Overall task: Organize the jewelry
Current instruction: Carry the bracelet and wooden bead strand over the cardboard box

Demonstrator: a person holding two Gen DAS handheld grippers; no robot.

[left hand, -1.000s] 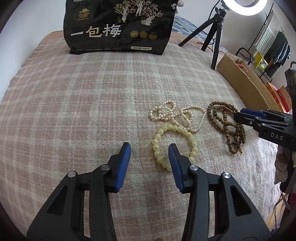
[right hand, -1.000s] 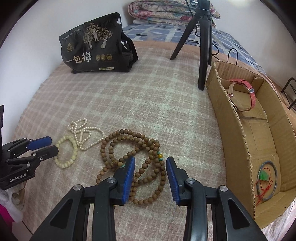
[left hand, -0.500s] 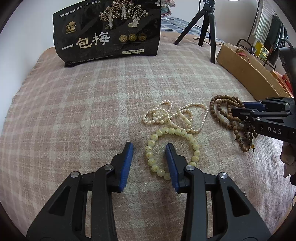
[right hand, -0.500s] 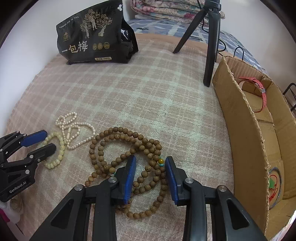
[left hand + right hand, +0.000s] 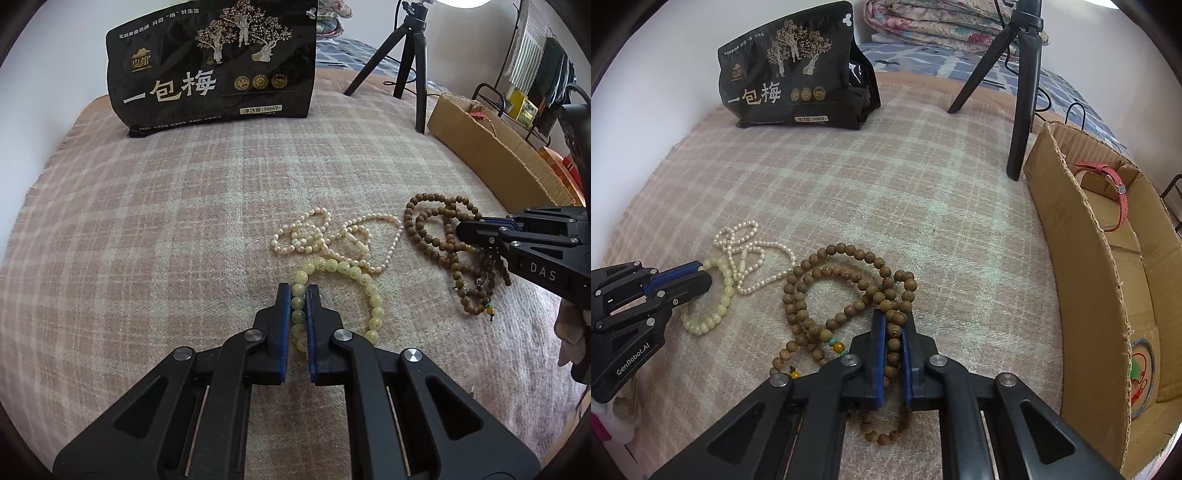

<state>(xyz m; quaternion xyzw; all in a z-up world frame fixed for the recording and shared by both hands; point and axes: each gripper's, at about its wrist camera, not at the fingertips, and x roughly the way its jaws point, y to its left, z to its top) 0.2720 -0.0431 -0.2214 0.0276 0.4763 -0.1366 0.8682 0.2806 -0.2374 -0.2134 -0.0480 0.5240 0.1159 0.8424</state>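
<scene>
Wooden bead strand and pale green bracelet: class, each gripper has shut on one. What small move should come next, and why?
Probably lift both a little off the blanket. The left gripper is shut on the pale green bracelet, the right gripper on the wooden bead strand, and both pieces lie on the cloth. The pearl strand touches the bracelet, so a slow rise should show any snag before carrying toward the cardboard box.
</scene>
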